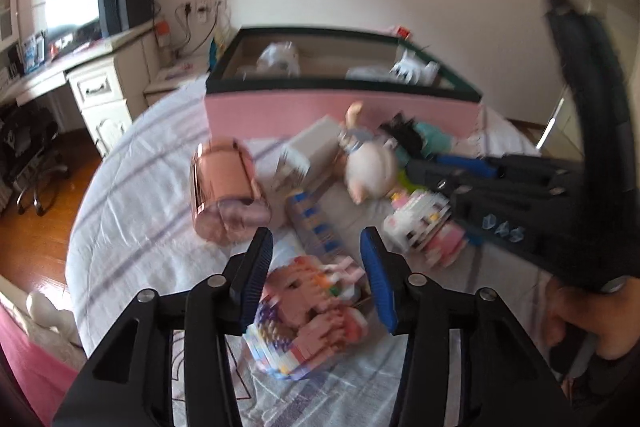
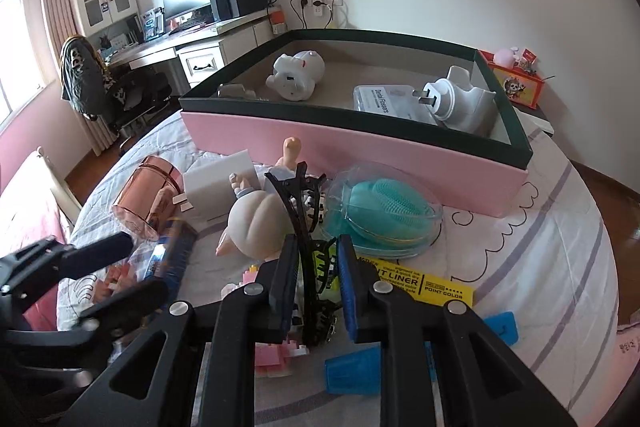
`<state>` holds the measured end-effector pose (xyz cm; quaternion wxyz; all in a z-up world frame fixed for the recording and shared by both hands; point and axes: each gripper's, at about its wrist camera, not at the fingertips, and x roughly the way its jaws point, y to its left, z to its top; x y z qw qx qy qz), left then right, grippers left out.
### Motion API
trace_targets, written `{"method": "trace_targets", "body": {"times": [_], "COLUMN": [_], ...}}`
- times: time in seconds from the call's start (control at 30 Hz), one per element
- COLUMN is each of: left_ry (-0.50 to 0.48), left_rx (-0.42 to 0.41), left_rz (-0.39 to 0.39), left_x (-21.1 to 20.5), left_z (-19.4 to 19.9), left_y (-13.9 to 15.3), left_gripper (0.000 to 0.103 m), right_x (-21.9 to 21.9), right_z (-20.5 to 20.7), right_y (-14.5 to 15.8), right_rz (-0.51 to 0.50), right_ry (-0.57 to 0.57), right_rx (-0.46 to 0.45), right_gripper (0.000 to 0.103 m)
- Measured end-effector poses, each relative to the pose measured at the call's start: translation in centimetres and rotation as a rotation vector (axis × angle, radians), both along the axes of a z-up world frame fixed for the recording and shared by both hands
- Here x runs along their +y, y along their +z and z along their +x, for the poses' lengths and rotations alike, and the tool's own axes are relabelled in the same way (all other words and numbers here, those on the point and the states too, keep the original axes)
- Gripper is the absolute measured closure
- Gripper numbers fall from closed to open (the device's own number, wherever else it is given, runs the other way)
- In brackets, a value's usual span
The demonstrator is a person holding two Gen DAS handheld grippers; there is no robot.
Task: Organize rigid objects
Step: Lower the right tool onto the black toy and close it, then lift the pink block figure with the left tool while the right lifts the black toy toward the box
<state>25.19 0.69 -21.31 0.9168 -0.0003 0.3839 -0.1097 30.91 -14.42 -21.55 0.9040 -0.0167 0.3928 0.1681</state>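
The right gripper (image 2: 318, 287) pinches a spiky black plastic hair claw (image 2: 304, 227); the left gripper (image 1: 318, 269) hovers, jaws part-open, over a knobbly pink brick figure (image 1: 308, 311) on the striped bedsheet (image 1: 132, 195).

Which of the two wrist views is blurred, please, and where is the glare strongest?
Left wrist view: motion-smeared all over, the pink brick figure and rose-gold cup soft-edged; the monitor is blown out white. Right wrist view: sharp, the yellow liner box print readable; glare at the window and monitor; only the left gripper is blurred.

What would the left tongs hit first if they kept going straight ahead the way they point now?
Probably the pink building-block figure lying on the bedspread; the left tongs stand open just above it, though blur leaves the gap unclear.
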Motion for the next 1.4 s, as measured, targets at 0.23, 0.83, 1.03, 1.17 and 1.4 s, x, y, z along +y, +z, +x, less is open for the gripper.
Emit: {"method": "trace_targets", "body": {"times": [0.23,0.83,1.03,1.17,1.4], "left_ry": [-0.015,-0.033,-0.032,-0.049,-0.087], "left_rx": [-0.054,-0.014,-0.047,-0.096,-0.2], "left_rz": [-0.02,-0.024,-0.026,-0.021,0.01], "left_x": [0.4,0.9,0.8,0.4,-0.6], "left_z": [-0.7,-3.0,-2.7,-1.7,3.3], "left_y": [1.5,-0.5,0.8,2.9,7.8], "left_gripper": [0.085,0.04,0.04,0.04,0.04], "right_x": [-0.5,-1.7,-1.8,-1.8,-1.9], "right_z": [-0.4,-1.3,-1.6,-1.6,0.1], "right_y": [0.5,1.3,2.0,3.1,5.9], "right_rz": [0.035,0.087,0.099,0.107,0.103], "right_ry": [0.002,0.008,0.017,0.025,0.037], "right_rx": [-0.02,-0.022,-0.034,-0.061,-0.117], "right_gripper": [0.084,0.084,0.084,0.084,0.084]}}
